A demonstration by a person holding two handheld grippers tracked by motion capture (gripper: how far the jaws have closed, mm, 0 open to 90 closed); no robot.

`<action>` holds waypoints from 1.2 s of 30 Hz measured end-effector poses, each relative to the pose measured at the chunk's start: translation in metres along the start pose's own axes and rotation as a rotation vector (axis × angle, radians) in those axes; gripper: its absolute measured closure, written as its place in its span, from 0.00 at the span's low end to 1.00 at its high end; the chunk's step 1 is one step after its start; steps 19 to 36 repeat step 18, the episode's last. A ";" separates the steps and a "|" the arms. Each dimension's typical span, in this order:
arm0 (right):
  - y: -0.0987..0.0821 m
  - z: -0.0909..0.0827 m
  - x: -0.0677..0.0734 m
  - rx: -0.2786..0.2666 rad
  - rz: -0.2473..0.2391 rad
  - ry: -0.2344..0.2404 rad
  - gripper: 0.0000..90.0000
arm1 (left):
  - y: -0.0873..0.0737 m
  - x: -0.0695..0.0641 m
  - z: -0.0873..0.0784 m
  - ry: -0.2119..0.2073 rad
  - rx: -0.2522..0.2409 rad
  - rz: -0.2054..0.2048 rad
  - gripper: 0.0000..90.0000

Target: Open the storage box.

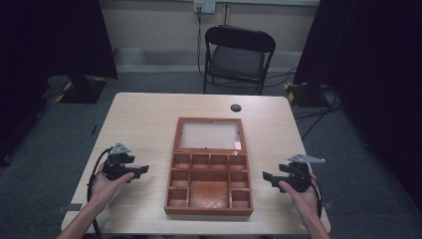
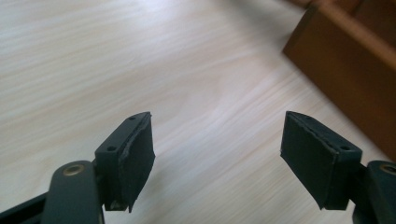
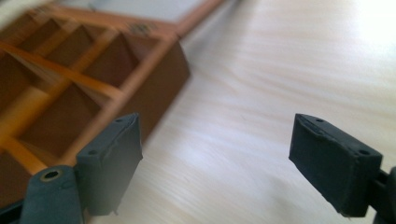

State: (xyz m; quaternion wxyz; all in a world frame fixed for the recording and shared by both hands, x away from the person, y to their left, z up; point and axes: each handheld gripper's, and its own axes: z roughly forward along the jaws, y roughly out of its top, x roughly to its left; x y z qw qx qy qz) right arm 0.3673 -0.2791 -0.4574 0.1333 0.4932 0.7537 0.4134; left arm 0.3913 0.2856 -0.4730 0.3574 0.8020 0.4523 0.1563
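**Two grippers held wide, one on each side of the wooden box**

Two grippers are in my hands, and both have their jaws spread wide with nothing between them. My left gripper (image 1: 141,170) is over the pale wooden table (image 1: 144,114) to the left of the wooden box (image 1: 209,210), its jaws pointing right toward the box but clear of it. In the left gripper view, the left gripper (image 2: 217,158) frames only bare tabletop (image 2: 140,70), with a brown outer wall of the box (image 2: 345,79) at the upper right, near but apart from the jaws.

My right gripper (image 1: 268,178) mirrors it on the other side, jaws pointing left at the box, just beside its right wall without touching. In the right gripper view, the right gripper (image 3: 215,163) looks along the table (image 3: 280,70) with the box (image 3: 159,79) at the left, its open compartments visible and blurred.

From the high view, the box sits at the middle of the table with its lid (image 1: 209,134) laid open and flat on the far side, showing a pale panel. The tray part is divided into small compartments around a larger central one; I see nothing lying in them. Beyond the table stands a black folding chair (image 1: 238,55). A small dark round fitting (image 1: 236,107) sits in the tabletop near the far edge.
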 end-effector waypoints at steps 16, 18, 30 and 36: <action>-0.033 0.024 -0.009 0.072 -0.075 -0.240 0.07 | -0.028 0.006 0.012 0.104 -0.037 -0.004 0.15; -0.034 0.026 -0.009 0.062 -0.074 -0.243 0.06 | -0.028 0.006 0.013 0.106 -0.042 -0.007 0.15; -0.034 0.026 -0.009 0.062 -0.074 -0.243 0.06 | -0.028 0.006 0.013 0.106 -0.042 -0.007 0.15; -0.034 0.026 -0.009 0.062 -0.074 -0.243 0.06 | -0.028 0.006 0.013 0.106 -0.042 -0.007 0.15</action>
